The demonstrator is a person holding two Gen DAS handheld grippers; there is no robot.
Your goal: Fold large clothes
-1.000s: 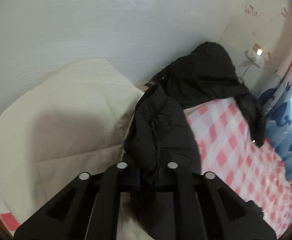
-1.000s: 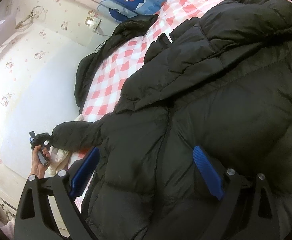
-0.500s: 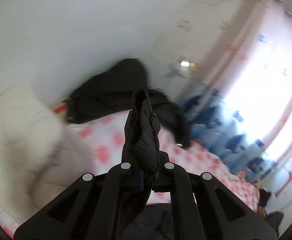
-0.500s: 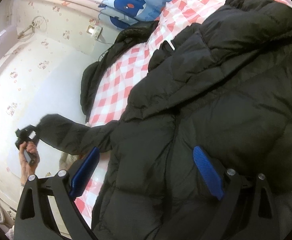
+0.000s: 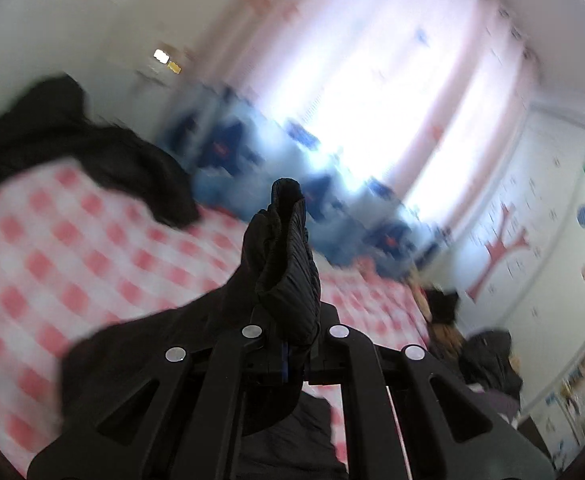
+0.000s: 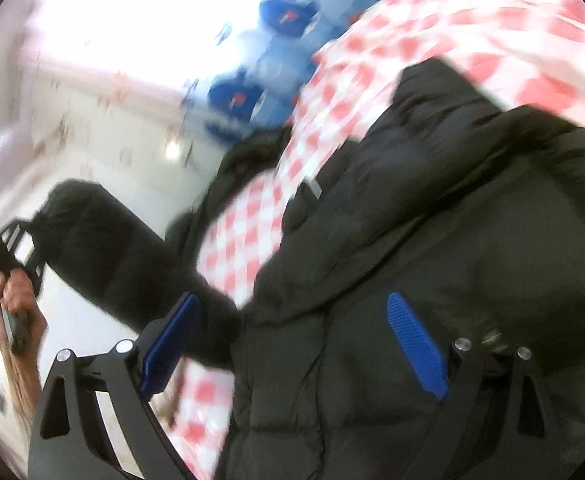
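Black puffer jacket (image 6: 432,240), spread on checked bed (image 6: 432,12); sleeve cuff (image 5: 288,264) clamped in left gripper (image 5: 292,340), lifted. Right gripper (image 6: 296,340) jaws apart, above jacket body, holding nothing. Risk: slippery cuff slipping out mid-swing

Bed with pink-and-white checked sheet (image 5: 72,248) across the lower left. Bright window behind pale pink curtain (image 5: 372,80), strongly backlit. Blue whale-print fabric (image 5: 228,152) along the bed's far edge below the window. White wall (image 5: 552,220) at right with red tree decal (image 5: 504,244) and coloured dots. Lit wall socket (image 5: 160,55) upper left. Both views motion-blurred.
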